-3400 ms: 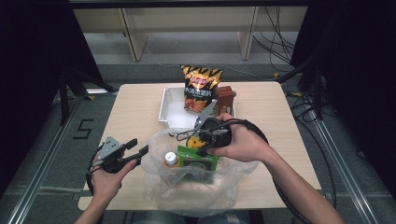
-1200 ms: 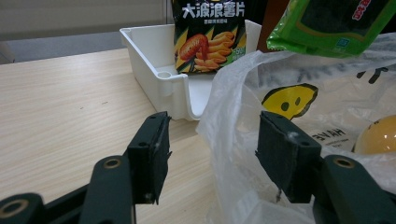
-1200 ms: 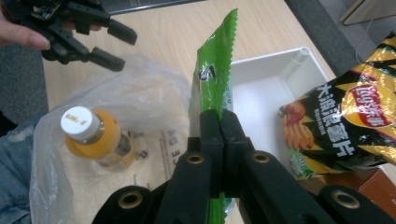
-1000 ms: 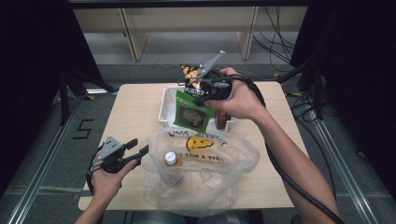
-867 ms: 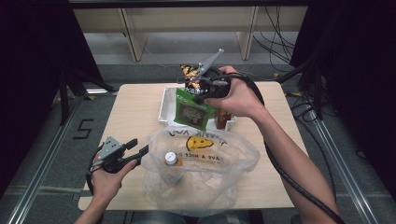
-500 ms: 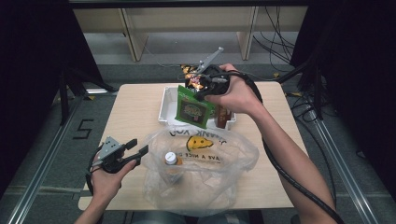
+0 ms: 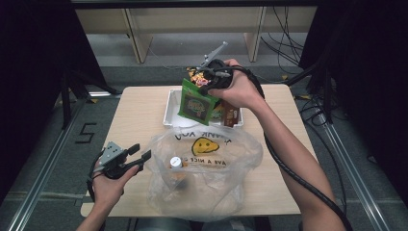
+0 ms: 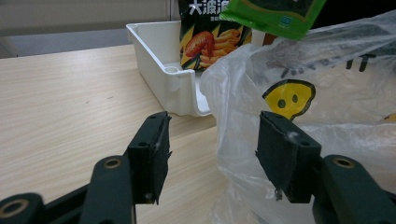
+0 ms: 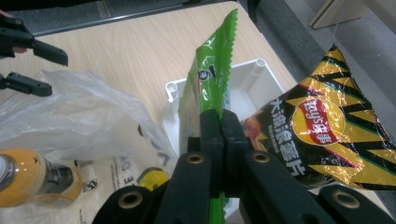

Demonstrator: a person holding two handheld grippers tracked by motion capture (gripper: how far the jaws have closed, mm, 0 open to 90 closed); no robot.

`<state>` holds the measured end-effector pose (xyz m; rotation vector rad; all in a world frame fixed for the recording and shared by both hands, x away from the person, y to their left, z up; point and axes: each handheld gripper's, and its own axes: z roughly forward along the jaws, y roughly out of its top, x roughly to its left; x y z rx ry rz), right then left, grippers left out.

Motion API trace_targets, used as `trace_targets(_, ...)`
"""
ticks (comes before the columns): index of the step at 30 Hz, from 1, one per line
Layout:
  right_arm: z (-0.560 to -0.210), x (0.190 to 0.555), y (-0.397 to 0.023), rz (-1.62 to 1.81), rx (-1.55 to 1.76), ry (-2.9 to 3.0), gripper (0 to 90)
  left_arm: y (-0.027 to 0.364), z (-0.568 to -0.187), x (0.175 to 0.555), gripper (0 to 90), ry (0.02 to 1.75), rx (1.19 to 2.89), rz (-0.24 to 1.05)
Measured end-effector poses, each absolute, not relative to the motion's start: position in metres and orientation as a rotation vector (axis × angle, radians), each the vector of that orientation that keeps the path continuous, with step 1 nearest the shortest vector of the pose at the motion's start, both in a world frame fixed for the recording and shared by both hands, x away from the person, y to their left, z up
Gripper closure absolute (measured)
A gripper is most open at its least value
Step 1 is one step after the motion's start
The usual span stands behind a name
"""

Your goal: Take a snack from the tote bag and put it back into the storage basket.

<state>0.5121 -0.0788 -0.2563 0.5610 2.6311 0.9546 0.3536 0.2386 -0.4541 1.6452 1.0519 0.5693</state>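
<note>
**Green packet lifted from the bag to above the tray**

Since the earliest frame, the green packet has been carried out of the plastic bag and is now being held above the white tray at the table's far edge. It is being pinched by its top edge between the fully closed jaws of the right gripper. The left gripper is being kept partly open and empty at the near left corner, just beside the bag. A crisp bag is standing in the tray.
</note>
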Motion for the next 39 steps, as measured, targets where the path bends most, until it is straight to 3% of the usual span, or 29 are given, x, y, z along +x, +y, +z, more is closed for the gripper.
trace_targets(13, -0.235, 0.514, -0.091, 0.985, 0.548, 2.578, 90.0, 0.236, -0.454, 0.355, 43.7, 1.042, 1.646, 0.565)
trace_targets(33, -0.263, 0.535, -0.080, 0.904, 0.562, 2.614, 90.0, 0.237, -0.452, 0.354, 43.7, 1.030, 1.642, 0.566)
trace_targets(39, -0.250, 0.525, -0.084, 0.918, 0.543, 2.593, 90.0, 0.235, -0.452, 0.354, 43.7, 1.024, 1.655, 0.566)
